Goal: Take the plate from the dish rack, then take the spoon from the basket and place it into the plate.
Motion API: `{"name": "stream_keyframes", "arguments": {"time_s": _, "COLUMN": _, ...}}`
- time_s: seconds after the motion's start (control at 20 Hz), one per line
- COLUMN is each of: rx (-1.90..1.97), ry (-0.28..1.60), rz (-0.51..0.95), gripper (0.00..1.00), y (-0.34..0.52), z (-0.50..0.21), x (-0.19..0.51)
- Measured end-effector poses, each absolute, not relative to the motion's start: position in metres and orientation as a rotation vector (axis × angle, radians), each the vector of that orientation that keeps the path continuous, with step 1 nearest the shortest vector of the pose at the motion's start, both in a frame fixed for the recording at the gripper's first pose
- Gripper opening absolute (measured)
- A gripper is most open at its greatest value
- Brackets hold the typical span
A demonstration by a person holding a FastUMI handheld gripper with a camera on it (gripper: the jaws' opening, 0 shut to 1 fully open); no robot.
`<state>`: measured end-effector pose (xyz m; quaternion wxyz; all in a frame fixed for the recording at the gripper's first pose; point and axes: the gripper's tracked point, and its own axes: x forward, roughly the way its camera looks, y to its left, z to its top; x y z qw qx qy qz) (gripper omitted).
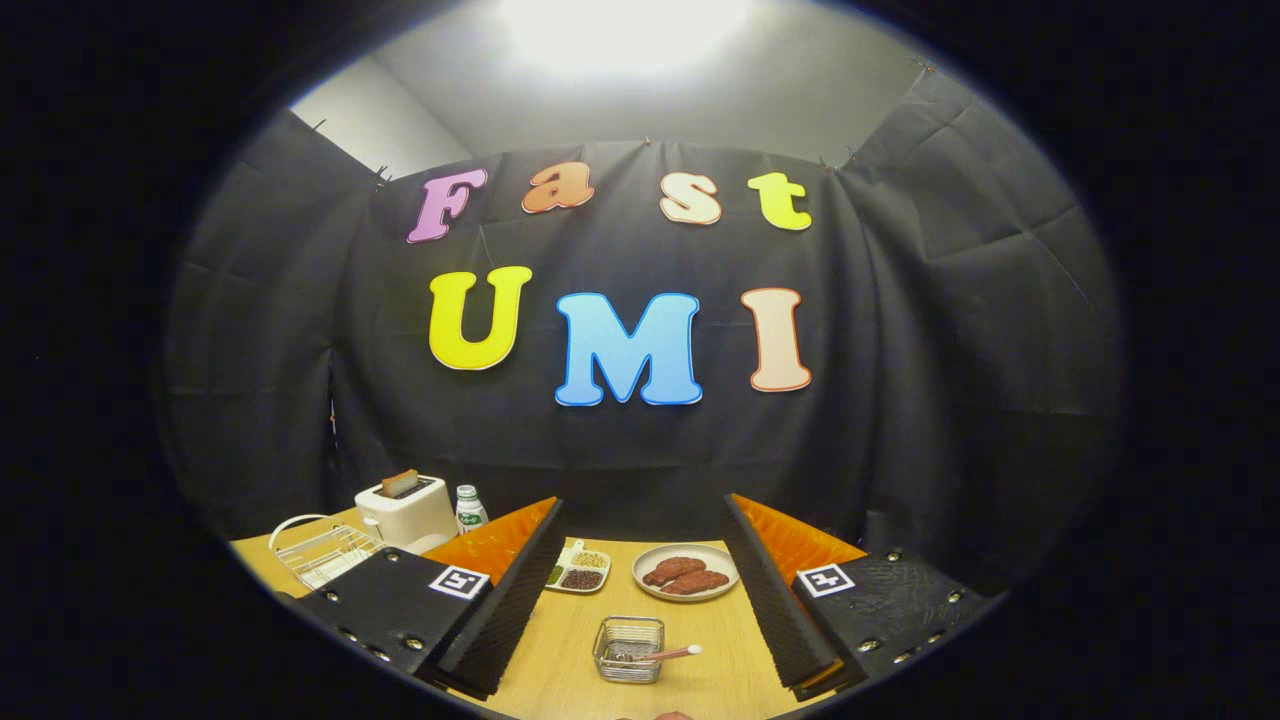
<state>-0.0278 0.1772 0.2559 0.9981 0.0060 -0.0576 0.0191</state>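
One spoon point(672, 654) in basket point(628, 649) btwn fingers | hand-held gripper point(640, 600) jaws apart, empty

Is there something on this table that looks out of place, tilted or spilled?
Nothing is spilled or tipped. One small oddity: the spoon lies slanted in the wire basket, its handle sticking out over the rim. The gripper is open, its fingers either side of the basket, touching nothing.
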Motion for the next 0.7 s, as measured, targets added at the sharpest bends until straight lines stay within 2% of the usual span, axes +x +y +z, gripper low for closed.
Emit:
{"name": "stream_keyframes", "arguments": {"time_s": 0.3, "rx": 0.04, "ry": -0.014, "rz": 0.038, "gripper": 0.96, "y": 0.211, "z": 0.254, "x": -0.02}}
{"name": "stream_keyframes", "arguments": {"time_s": 0.7, "rx": 0.096, "ry": 0.215, "rz": 0.134, "gripper": 0.96, "y": 0.284, "z": 0.228, "x": -0.007}}
